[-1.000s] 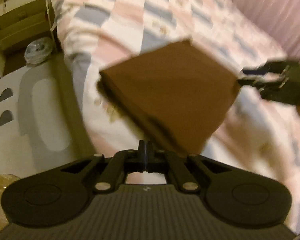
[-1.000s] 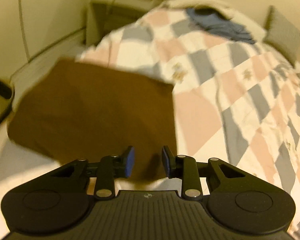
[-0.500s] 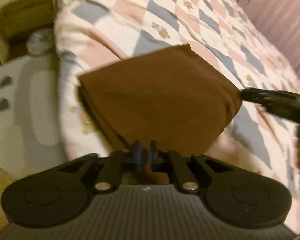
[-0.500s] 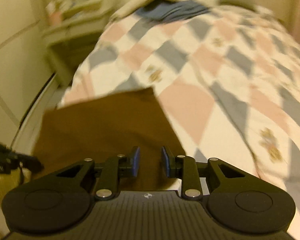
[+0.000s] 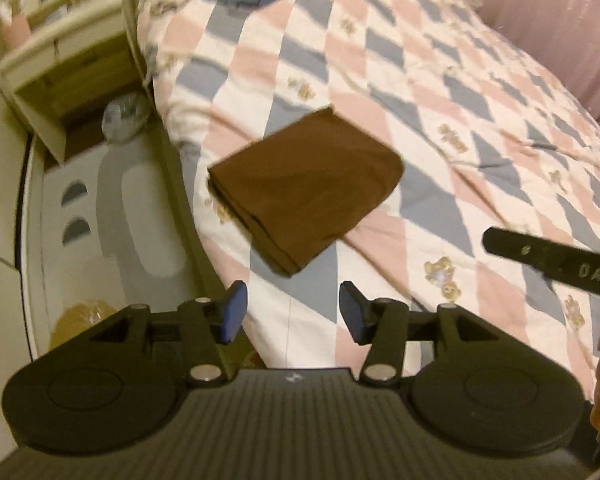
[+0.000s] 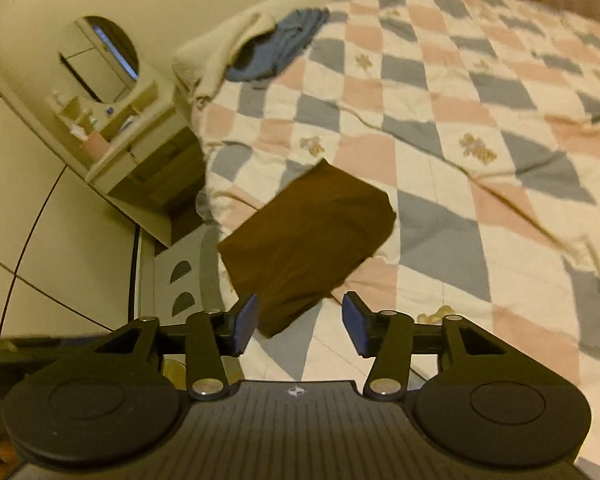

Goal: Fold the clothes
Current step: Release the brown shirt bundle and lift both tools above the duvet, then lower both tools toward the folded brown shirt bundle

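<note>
A brown garment, folded into a compact rectangle, lies flat on the checked quilt near the bed's left edge. It also shows in the right wrist view. My left gripper is open and empty, held above the bed's edge just short of the garment. My right gripper is open and empty, with the garment's near corner just beyond its fingertips. Part of the right gripper's body shows at the right of the left wrist view.
A blue garment and a cream cloth lie at the head of the bed. A cream nightstand with a round mirror stands left of the bed. A grey-and-white floor mat lies beside the bed.
The left gripper let go of the brown garment and both grippers opened wide. The garment now rests on the quilt, and both grippers have pulled back from it.
</note>
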Tool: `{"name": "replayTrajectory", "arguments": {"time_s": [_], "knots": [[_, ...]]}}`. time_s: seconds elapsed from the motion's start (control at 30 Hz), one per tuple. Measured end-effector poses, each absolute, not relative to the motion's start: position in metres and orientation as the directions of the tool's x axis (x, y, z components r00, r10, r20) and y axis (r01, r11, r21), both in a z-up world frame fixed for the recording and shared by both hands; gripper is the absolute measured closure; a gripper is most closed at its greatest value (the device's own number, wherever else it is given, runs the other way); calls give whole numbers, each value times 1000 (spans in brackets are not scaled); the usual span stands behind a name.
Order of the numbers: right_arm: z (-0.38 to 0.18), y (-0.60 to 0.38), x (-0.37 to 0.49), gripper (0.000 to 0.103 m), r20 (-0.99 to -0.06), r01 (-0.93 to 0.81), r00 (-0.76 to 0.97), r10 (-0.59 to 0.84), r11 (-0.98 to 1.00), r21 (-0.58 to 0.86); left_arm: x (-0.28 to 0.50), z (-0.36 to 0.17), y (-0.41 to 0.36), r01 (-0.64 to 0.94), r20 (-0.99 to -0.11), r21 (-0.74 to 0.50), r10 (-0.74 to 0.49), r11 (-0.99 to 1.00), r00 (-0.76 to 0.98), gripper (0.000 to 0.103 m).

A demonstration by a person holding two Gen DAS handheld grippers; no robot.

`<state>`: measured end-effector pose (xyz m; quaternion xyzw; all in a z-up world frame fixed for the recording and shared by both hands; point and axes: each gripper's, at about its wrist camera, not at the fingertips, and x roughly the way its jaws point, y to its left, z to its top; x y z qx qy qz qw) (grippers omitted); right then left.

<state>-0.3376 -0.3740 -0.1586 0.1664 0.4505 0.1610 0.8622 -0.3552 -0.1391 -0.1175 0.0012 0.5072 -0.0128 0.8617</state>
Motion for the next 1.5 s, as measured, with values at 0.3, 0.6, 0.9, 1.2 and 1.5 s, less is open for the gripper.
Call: {"name": "replayTrajectory", "arguments": {"time_s": [0.3, 0.6, 0.9, 1.2, 1.5], "knots": [[-118, -377, -359, 47, -694, -169, 584, 422, 899, 405, -380, -73, -147, -10, -832, 14, 18, 1000, 554, 45], [-113, -382, -364, 41, -723, -195, 579, 377, 925, 326, -394, -71, -152, -28, -830, 29, 40, 999, 556, 41], [-120, -376, -355, 39, -743, -252, 544, 390, 920, 299, -389, -84, -153, -49, -852, 38, 58, 998, 521, 37], [-147, -390, -329, 39, -789, -222, 484, 380, 925, 309, -361, -126, -88, -167, -878, -242, -143, 956, 457, 19], [-204, -401, -271, 39, -871, -118, 380, 310, 951, 287, -277, -217, 6, -318, -767, -600, -414, 734, 491, 21]]}}
